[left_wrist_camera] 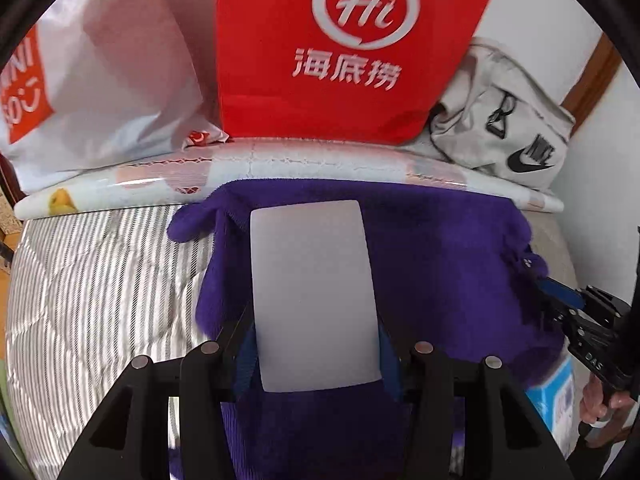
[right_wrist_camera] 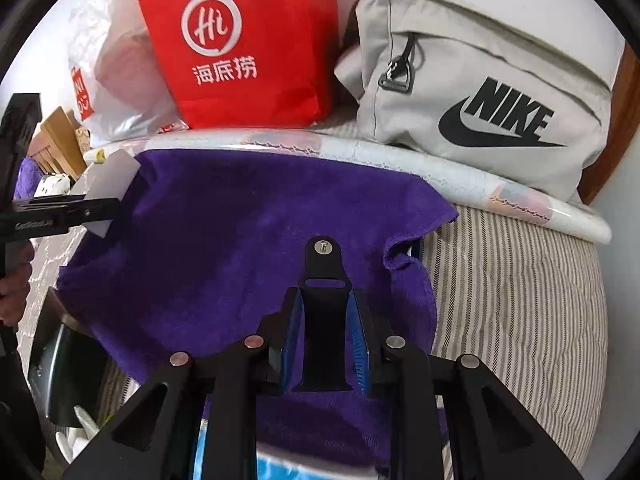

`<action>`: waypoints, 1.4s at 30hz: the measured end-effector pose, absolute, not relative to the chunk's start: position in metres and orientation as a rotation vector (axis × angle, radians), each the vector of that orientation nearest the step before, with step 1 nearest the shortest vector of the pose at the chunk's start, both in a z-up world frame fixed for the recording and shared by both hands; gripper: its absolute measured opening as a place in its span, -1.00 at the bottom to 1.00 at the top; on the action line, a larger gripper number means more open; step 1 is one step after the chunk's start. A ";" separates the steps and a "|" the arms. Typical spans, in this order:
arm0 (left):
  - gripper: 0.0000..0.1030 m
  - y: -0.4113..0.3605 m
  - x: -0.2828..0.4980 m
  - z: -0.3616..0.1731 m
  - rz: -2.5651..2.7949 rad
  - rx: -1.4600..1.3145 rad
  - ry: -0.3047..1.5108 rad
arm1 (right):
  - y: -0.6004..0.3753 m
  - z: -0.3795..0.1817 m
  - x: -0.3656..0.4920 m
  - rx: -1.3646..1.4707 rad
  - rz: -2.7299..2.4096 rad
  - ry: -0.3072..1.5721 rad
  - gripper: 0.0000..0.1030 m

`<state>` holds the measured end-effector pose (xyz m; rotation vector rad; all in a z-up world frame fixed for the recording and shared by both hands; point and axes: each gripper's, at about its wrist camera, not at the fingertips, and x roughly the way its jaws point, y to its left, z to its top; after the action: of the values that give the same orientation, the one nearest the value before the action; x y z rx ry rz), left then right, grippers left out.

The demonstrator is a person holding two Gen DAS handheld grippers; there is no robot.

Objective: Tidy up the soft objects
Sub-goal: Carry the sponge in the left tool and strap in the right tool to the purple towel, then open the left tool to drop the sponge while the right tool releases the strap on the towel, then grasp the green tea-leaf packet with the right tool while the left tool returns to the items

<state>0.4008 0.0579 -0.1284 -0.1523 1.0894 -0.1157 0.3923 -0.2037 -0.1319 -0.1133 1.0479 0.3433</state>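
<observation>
Both jaws pinch my purple towel [right_wrist_camera: 248, 240] before the red Haidilao bag [right_wrist_camera: 244, 44]; uneven pulling could slip a corner loose.

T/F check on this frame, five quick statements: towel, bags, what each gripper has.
1. The purple towel is held by both grippers. True: the left gripper and right gripper each grip an edge.
2. The left gripper also carries a white card. True.
3. The red bag stands to the right of the grey Nike bag. False: it stands to its left.
4. The bedding under the towel is plain blue. False: the striped cover is grey and white.
5. The right gripper's fingers stand wide open. False: they are close together on the towel.
</observation>
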 end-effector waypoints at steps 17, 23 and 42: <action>0.11 0.063 0.437 -0.157 -0.126 -0.175 1.181 | -0.202 -0.146 0.408 -0.088 0.376 1.099 0.16; 0.13 0.061 0.433 -0.149 -0.088 -0.163 1.190 | -0.201 -0.133 0.397 -0.113 0.349 1.082 0.41; 0.15 0.066 0.288 -0.065 -0.066 -0.144 0.892 | -0.228 -0.078 0.301 0.025 0.361 0.981 0.43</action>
<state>0.2884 0.0659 -0.0653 -0.1437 0.8920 -0.0661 0.3006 -0.2278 -0.0776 0.0250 0.9814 0.3614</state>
